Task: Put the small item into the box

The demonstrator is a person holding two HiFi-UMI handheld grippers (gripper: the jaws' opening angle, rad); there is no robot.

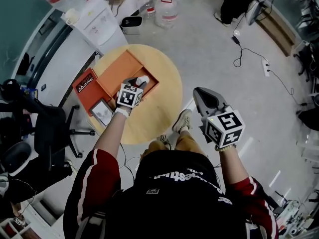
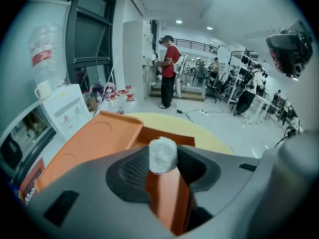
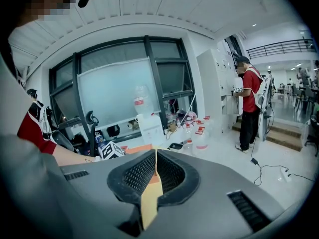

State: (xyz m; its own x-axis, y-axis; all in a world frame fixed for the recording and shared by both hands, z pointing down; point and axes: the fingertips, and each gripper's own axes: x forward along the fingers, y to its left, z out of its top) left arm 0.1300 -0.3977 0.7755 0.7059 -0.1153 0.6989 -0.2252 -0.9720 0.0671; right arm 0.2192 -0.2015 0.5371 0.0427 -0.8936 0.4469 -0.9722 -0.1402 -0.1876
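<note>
Left gripper (image 1: 140, 82) has its jaws pinching the small white item (image 2: 163, 154) over the orange box (image 1: 117, 72), so I'd dip lower before letting go; right gripper (image 3: 155, 176) jaws are closed, empty.

Small item (image 2: 163, 155) white, fuzzy-looking. Box (image 1: 121, 69) orange. Lettered panel (image 1: 85, 87) at table's left edge ran redder and carried white lettering. Table (image 1: 164, 73) pale yellow wood tone. Left gripper (image 2: 163, 159) and right gripper (image 3: 155, 169) both grey; pads (image 2: 137, 168) black, fine mesh pattern. Marker cube (image 1: 224, 128) showed black squares on white. Sleeve (image 1: 101, 169) dark red with white stripe; shirt (image 1: 174, 198) black, white print.
</note>
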